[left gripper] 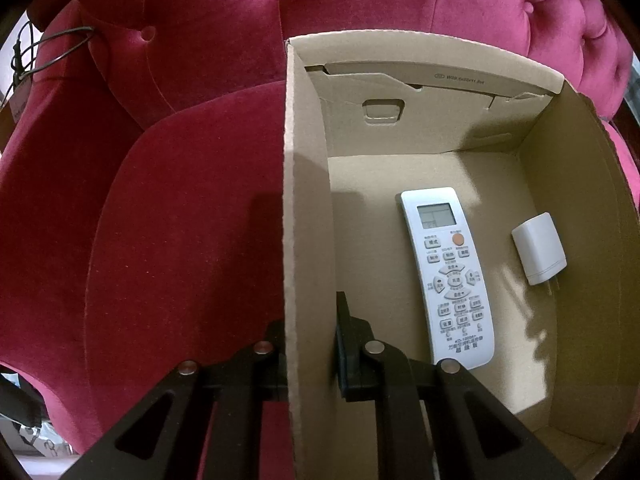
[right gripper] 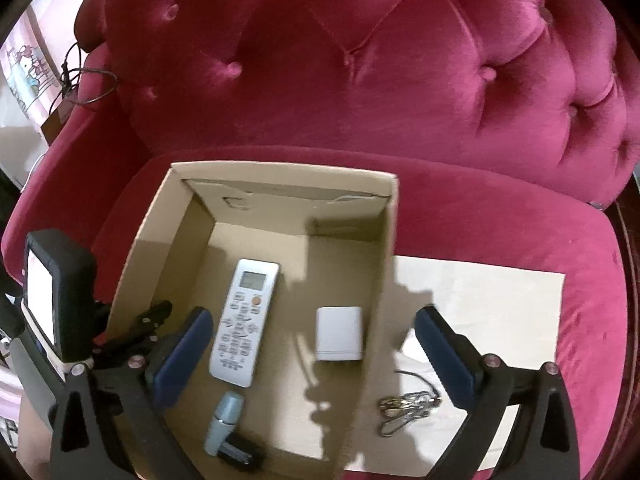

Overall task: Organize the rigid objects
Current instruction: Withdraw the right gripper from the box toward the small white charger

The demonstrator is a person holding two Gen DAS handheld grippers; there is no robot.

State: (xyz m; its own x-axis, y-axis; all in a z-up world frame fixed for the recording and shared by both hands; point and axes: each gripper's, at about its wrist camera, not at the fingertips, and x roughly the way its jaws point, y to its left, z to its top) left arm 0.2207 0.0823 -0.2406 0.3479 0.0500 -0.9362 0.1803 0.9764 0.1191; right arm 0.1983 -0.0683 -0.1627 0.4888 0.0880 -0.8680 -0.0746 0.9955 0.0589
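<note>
An open cardboard box [right gripper: 384, 184] [left gripper: 308, 184] sits on a red velvet sofa. Inside lie a white remote control [left gripper: 448, 276] [right gripper: 245, 320], a white charger plug [left gripper: 539, 254] [right gripper: 339, 332] and a grey-blue tool with a black handle [right gripper: 226, 424]. My left gripper [left gripper: 310, 344] is shut on the box's left wall, one finger on each side. My right gripper [right gripper: 316, 356] is open and empty, held above the box's right wall. A bunch of keys [right gripper: 408, 406] lies on a pale board [right gripper: 500, 300] right of the box.
The sofa's tufted back [right gripper: 360, 60] rises behind the box, with red seat cushion [left gripper: 180, 240] to the left of it. Dark cables [right gripper: 80, 80] hang at the sofa's left arm. The left gripper's body and screen [right gripper: 52, 292] show at the right wrist view's left edge.
</note>
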